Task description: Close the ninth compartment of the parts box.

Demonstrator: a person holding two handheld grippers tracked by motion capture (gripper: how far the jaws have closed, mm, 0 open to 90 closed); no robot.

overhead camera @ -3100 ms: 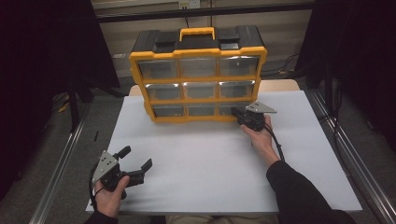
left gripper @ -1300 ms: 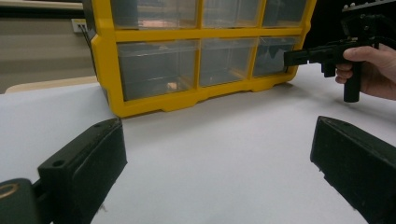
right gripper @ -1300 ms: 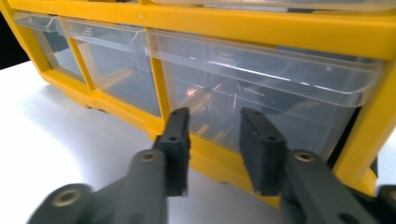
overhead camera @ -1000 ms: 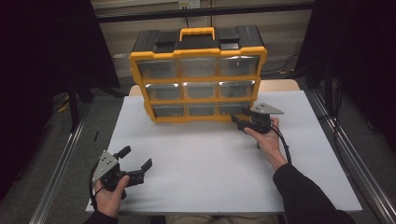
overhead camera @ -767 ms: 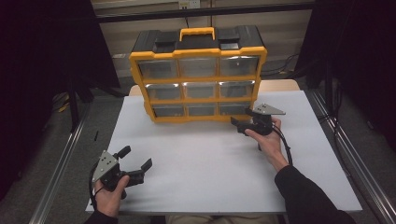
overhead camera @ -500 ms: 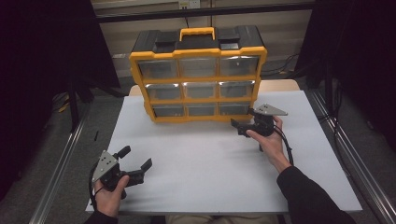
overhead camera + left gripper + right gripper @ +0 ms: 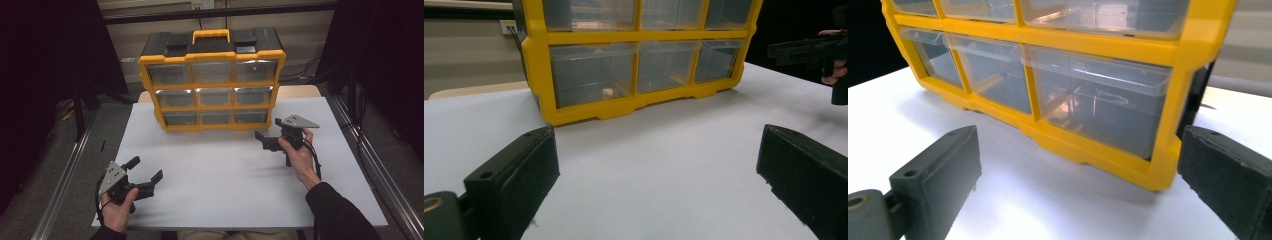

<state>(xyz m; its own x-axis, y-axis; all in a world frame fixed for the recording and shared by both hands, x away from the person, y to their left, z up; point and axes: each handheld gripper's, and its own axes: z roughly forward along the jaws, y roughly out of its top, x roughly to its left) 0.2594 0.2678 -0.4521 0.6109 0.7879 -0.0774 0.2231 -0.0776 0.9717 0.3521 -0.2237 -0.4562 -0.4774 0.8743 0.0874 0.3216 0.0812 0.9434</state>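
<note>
A yellow organizer (image 7: 212,80) with clear drawers and a black top stands upright at the back of the white table (image 7: 225,190). My right gripper (image 7: 267,131) hovers just in front of its lower right drawer (image 7: 1098,105), pointing at it. Its jaws have just been opening and stand open, with nothing between them. At the table's near left corner my left gripper (image 7: 147,168) is open and empty, facing the organizer (image 7: 644,65) from farther off. The left gripper view also catches the right gripper (image 7: 804,47) at the upper right.
All the drawers sit flush in the frame. A small pale item (image 7: 608,91) lies in the lower left drawer. Metal rails (image 7: 65,185) run along both sides of the table. Dark curtains hang at left and right.
My right gripper has drawn back from the lower right drawer, toward the right and a little up, and its jaws have spread. The left gripper has stayed put.
</note>
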